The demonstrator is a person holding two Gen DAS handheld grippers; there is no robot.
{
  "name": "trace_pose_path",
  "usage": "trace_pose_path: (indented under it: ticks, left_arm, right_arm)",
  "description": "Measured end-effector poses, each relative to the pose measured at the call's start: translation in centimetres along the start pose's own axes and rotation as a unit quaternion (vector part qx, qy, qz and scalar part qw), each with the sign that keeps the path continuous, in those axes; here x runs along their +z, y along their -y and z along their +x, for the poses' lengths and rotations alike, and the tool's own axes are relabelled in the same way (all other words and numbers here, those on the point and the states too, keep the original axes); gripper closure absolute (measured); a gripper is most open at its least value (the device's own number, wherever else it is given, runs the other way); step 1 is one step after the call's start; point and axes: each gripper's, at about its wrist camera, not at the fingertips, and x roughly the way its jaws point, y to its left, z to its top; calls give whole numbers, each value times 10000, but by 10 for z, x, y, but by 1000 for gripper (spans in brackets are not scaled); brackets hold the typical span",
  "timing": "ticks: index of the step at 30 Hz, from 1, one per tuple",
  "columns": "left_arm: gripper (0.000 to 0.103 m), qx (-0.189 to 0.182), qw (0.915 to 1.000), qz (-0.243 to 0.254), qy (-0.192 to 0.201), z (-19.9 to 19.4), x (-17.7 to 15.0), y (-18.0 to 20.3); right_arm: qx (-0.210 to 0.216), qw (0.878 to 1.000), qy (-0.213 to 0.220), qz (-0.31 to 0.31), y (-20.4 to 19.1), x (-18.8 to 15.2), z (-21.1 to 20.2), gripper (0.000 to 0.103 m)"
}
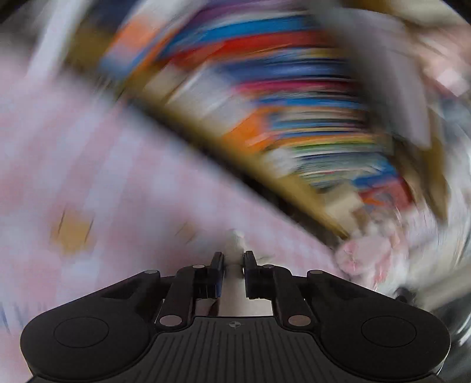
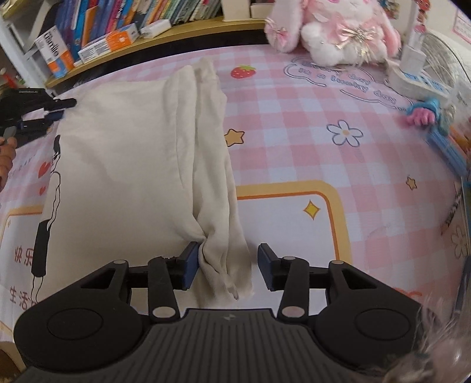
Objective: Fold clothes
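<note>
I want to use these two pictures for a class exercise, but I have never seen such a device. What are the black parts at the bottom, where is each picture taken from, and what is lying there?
Each picture comes from a camera fixed on a hand-held gripper, looking forward along its two fingers; a person holds one in each hand.

The sharp picture is from the right gripper. It is open, its blue-padded fingers either side of a bunched end of the cream fabric garment, which lies on the pink checked cloth. Behind are a pink-and-white plush toy and a wooden shelf of books. The left gripper appears at that picture's left edge, at the garment's far corner.

The other picture, from the left gripper, is motion-blurred; its fingers stand close together with something pale between them.
</note>
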Motion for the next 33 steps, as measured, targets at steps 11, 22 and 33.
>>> trace_pose_path:
  ticks: [11, 22, 33]
  left_arm:
    - [65, 615, 9909, -911, -779, 29, 22, -42]
    - [63, 341, 9878, -921, -1205, -58, -64, -6]
    - [64, 630, 9791, -1437, -1297, -97, -127, 30]
  right_arm:
    - [-84, 9999, -44, 43, -5, 2, 3, 63]
    - [196, 9997, -15, 160, 4, 0, 4, 62]
    - [450, 9990, 0, -33, 8, -1, 4, 59]
